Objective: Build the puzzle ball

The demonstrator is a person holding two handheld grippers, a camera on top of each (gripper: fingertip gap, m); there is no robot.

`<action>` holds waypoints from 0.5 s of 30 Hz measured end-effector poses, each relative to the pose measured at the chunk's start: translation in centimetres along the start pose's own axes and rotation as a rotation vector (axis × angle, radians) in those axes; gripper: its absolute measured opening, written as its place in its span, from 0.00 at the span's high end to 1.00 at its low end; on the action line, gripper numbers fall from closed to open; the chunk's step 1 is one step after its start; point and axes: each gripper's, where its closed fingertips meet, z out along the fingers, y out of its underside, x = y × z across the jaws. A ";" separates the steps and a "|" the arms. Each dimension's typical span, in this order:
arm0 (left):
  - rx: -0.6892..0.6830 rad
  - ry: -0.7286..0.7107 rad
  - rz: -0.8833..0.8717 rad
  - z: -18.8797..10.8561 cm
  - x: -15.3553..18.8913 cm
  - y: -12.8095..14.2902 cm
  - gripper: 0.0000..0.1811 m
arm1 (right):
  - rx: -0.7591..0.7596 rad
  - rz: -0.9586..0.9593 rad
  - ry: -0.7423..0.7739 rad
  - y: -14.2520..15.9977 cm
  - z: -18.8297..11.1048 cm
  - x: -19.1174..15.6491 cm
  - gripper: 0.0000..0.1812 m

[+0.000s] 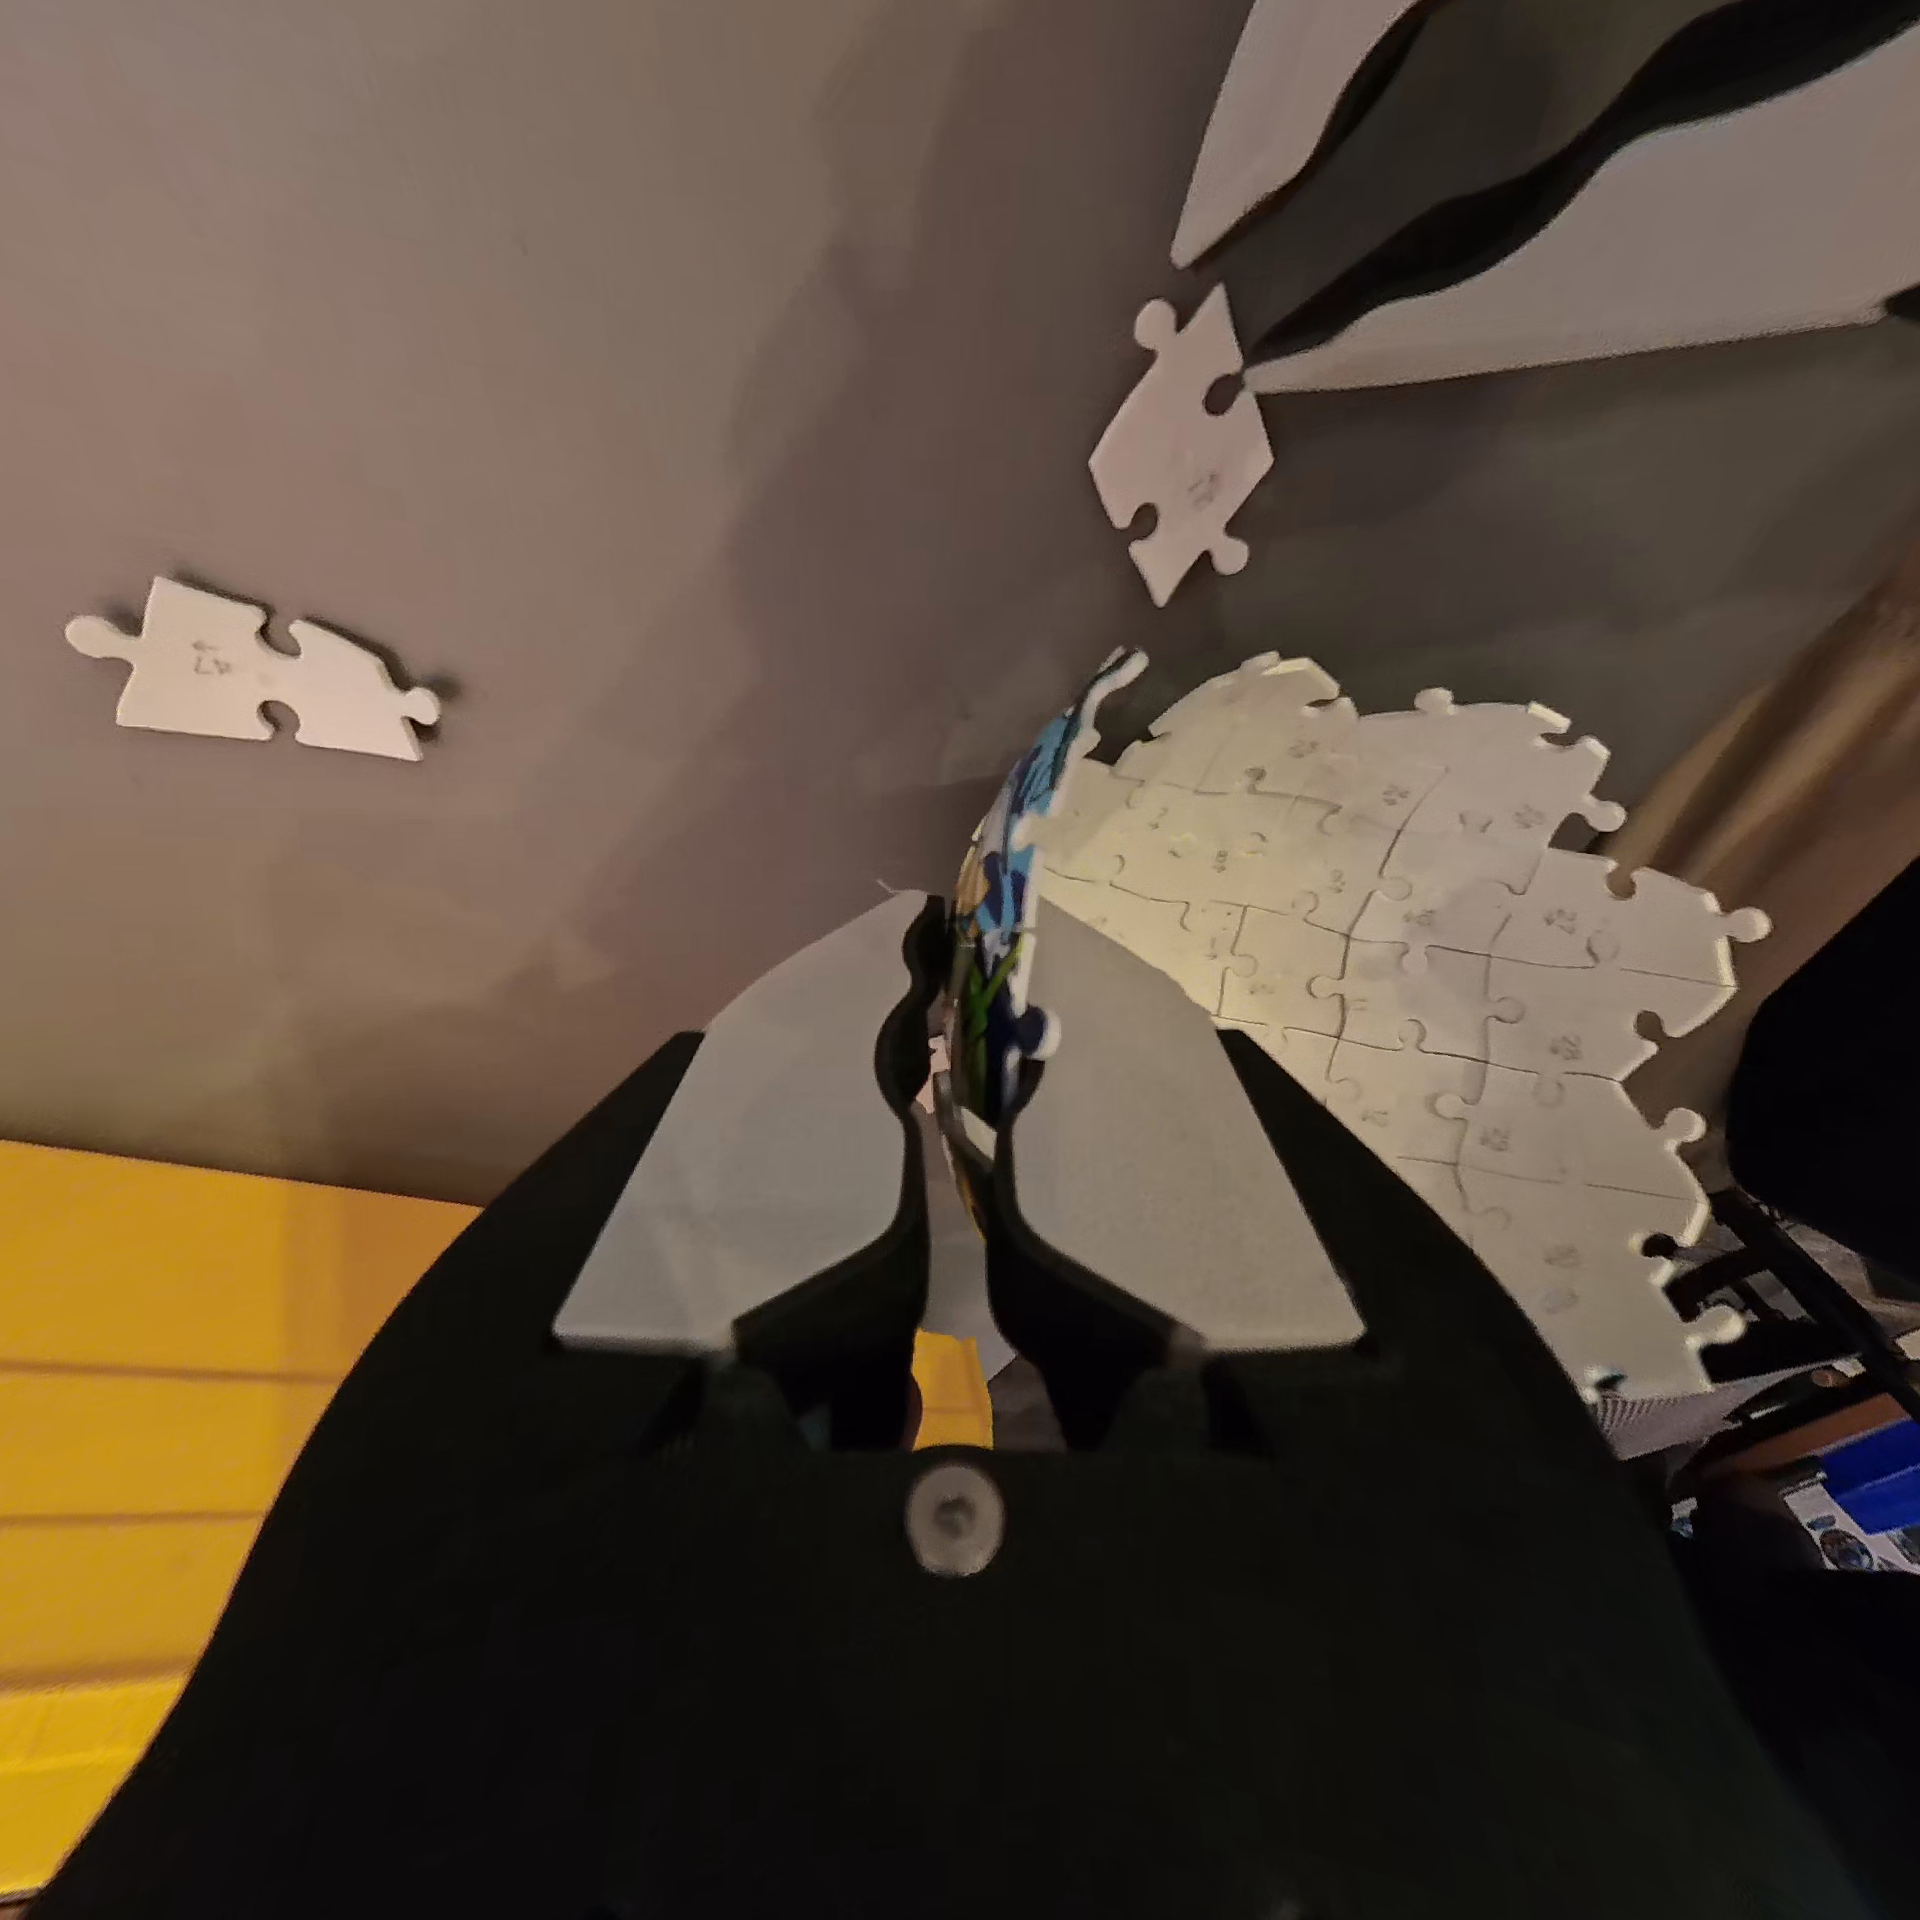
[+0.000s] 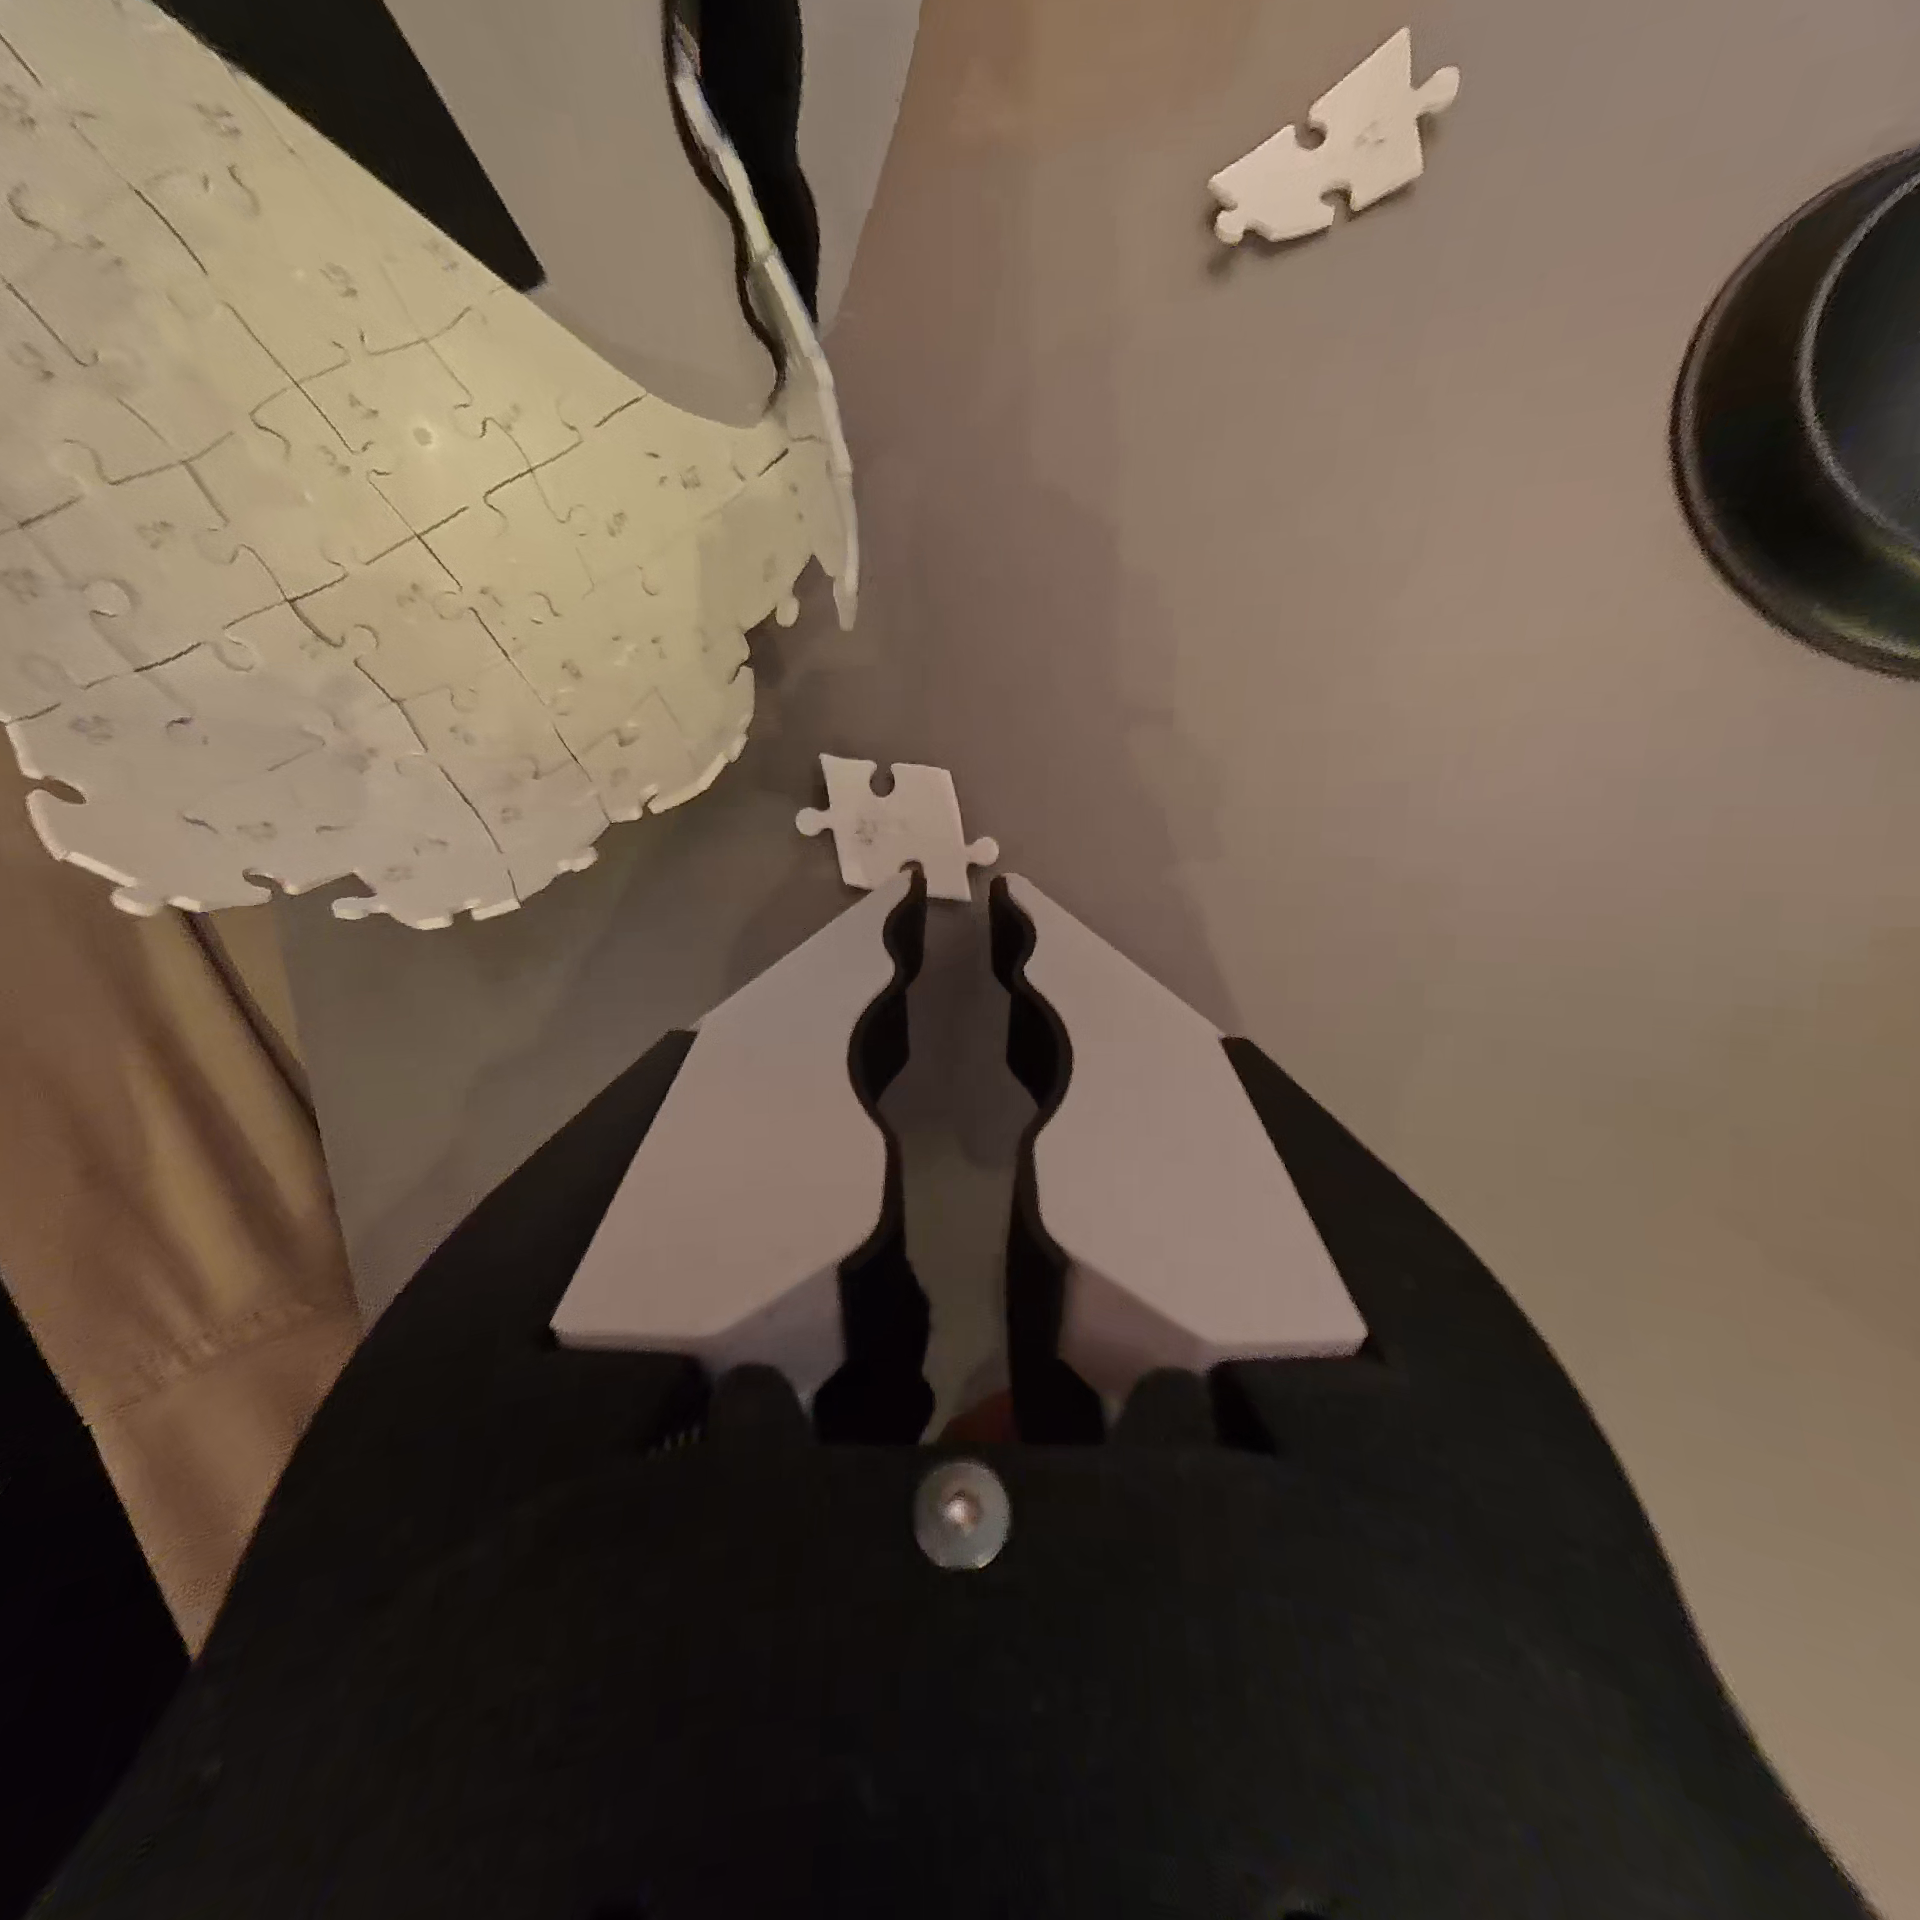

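Left wrist view: the left hand-held gripper (image 1: 971, 935) is clamped on the rim of the half-built puzzle ball (image 1: 1382, 997), a curved shell of joined white pieces held up off the grey worktop (image 1: 520, 364). Printed colour shows only here, along the shell's outer face at the pinched edge. The shell's far rim is a jagged line of tabs and notches. Above it, the right hand-held gripper (image 1: 1252, 348) reaches in from the upper right, its tips at the edge of a single loose piece (image 1: 1179, 447) lying flat just beyond the shell. A joined pair of 2 pieces (image 1: 255, 675) lies well apart to the left, with bare worktop between. A yellow surface (image 1: 156, 1455) fills the lower left.

Right wrist view shows that gripper's jaws narrowly parted, one tip touching the near edge of the single piece (image 2: 899, 826), the other just short of it; nothing is gripped. The shell's (image 2: 312, 540) toothed rim hangs just left of the piece without touching it. Seen only here is a dark round object (image 2: 1808, 416) at the right edge, near the joined pair (image 2: 1335, 156).
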 end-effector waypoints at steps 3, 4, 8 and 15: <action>-0.001 0.004 0.004 0.0 0.1 0.0 0.97 | 0.047 -0.032 0.015 -0.9 -0.1 0.1 0.94; -0.004 0.004 0.005 0.0 0.1 0.0 0.97 | 0.083 -0.055 0.028 -1.5 -0.2 0.2 0.94; -0.011 0.014 0.004 0.2 0.3 0.0 0.97 | 0.017 -0.080 0.028 -0.8 0.9 0.3 0.96; -0.028 0.023 0.001 0.1 0.6 -0.1 0.97 | 0.003 -0.034 -0.025 0.1 0.9 -0.9 0.98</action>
